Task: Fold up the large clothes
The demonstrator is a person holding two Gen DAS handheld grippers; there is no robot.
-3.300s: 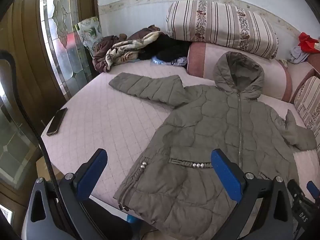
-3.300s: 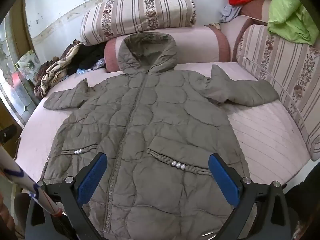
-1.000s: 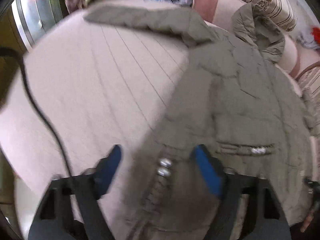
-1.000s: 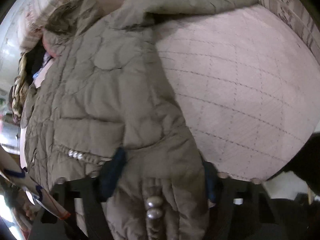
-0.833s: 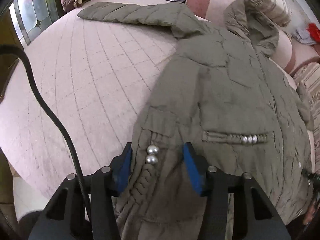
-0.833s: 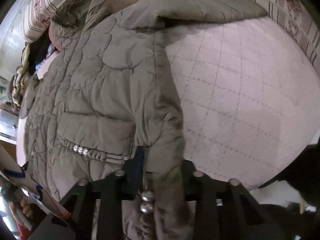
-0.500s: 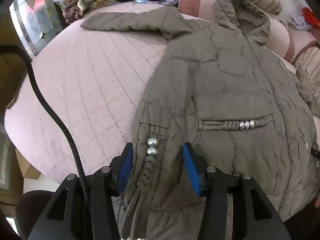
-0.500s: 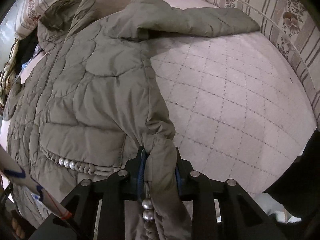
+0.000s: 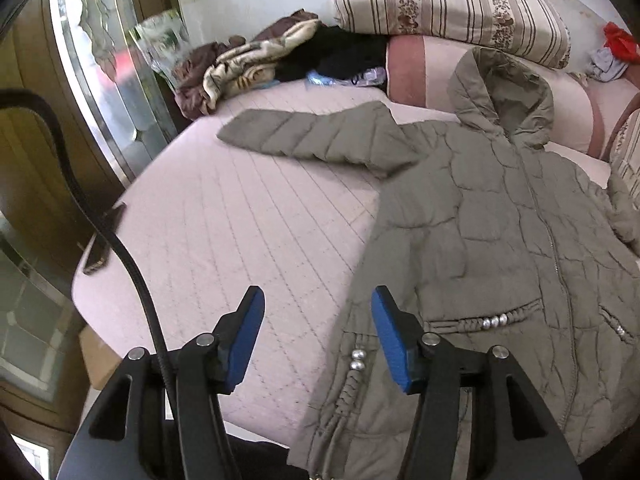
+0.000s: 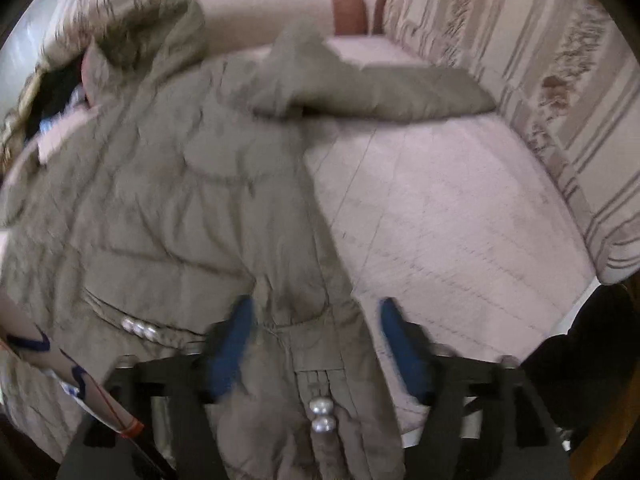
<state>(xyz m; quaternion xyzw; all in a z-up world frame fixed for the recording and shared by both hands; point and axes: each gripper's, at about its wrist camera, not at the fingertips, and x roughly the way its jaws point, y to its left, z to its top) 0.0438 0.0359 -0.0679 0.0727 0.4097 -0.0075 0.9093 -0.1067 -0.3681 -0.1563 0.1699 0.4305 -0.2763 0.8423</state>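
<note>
Both tongs, left (image 9: 316, 334) and right (image 10: 316, 340), have just spread, releasing the coat (image 9: 500, 240).

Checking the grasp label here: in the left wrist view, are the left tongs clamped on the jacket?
No. The left tongs stand open over the pink bedspread, with the jacket edge lying beside the right pad, not pinched.

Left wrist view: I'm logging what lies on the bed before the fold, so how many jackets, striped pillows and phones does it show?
Olive quilted hooded jacket: 1
Striped floral pillow: 1
Dark flat phone at the bed's edge: 1
Total: 3
</note>
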